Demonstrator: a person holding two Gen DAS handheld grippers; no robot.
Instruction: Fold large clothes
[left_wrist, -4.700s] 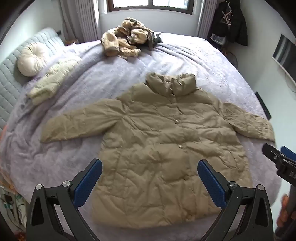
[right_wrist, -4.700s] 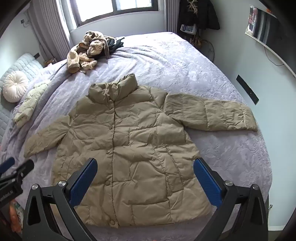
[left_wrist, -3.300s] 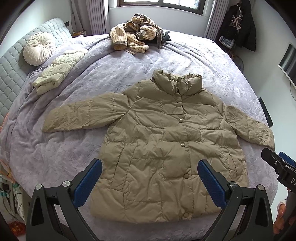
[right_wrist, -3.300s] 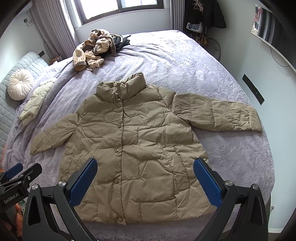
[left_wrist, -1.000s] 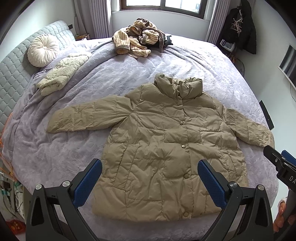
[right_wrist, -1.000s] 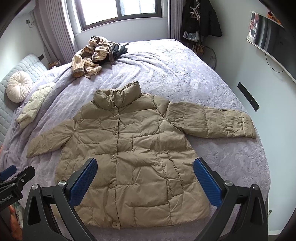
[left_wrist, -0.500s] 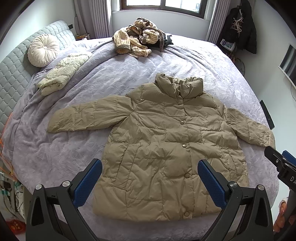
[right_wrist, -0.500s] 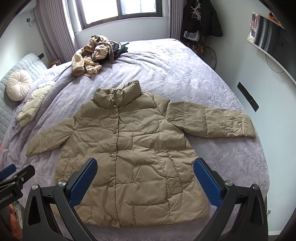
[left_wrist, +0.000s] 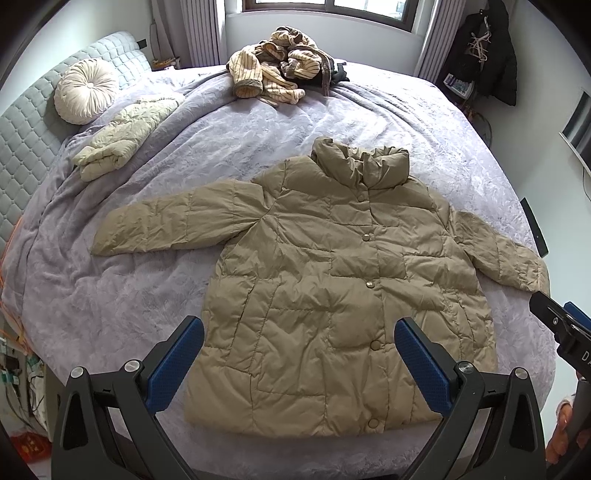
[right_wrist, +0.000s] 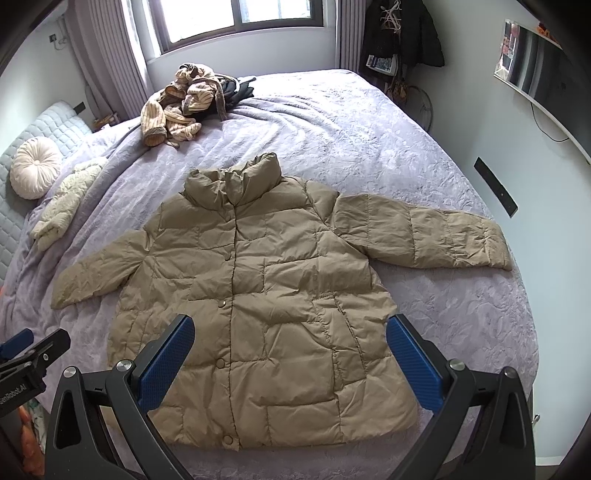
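Note:
A large khaki puffer jacket (left_wrist: 332, 288) (right_wrist: 266, 302) lies flat on the lilac bed cover, front up and buttoned, collar toward the window, both sleeves spread out sideways. My left gripper (left_wrist: 299, 362) hovers open above the jacket's hem, nothing between its blue pads. My right gripper (right_wrist: 290, 363) also hangs open over the hem, a little to the right. Each gripper shows at the edge of the other's view: the right one (left_wrist: 565, 332), the left one (right_wrist: 26, 354). Neither touches the jacket.
The bed (left_wrist: 110, 302) fills the room. A heap of striped clothes (left_wrist: 273, 70) lies near the window, a folded cream garment (left_wrist: 122, 136) and a round cushion (left_wrist: 85, 92) at the headboard side. A dark coat (right_wrist: 402, 33) hangs on the far wall. A hand (left_wrist: 561, 432) holds the right gripper.
Over the frames both cameras rose and drew back slightly, so the whole jacket now sits more centred. In the last second almost nothing moved. Both grippers stayed open.

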